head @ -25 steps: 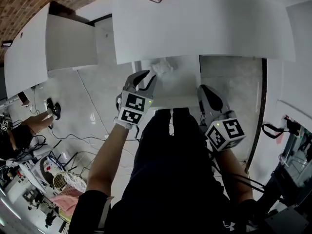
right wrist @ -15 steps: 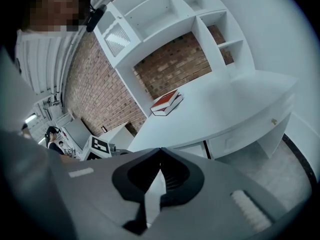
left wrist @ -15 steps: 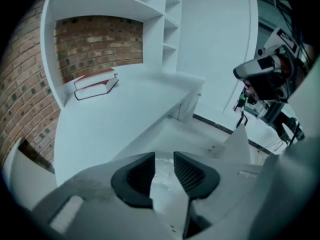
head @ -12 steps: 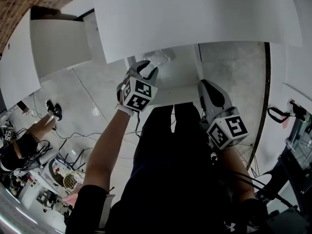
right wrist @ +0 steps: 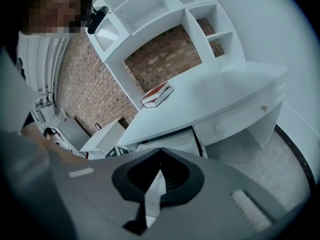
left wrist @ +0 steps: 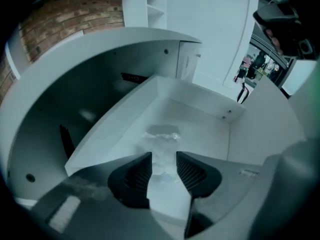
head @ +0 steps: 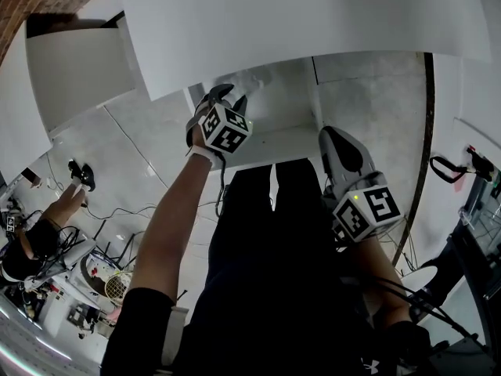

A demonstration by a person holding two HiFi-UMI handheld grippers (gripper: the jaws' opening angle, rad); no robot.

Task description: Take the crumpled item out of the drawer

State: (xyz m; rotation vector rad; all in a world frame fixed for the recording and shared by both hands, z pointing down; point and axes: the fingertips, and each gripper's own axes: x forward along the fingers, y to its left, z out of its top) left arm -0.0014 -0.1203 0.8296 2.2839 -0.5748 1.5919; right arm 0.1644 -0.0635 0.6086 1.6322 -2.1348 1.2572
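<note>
The left hand-held gripper point(left wrist: 164, 159) was held inside the open drawer point(left wrist: 122, 129), its jaws opening and gripping nothing. The crumpled item point(left wrist: 161, 140) was seen lying on the drawer floor, right at the jaw tips and in line with the gap between them. The right hand-held gripper point(right wrist: 159, 156) was held outside the drawer, its jaws closed together and empty.
</note>
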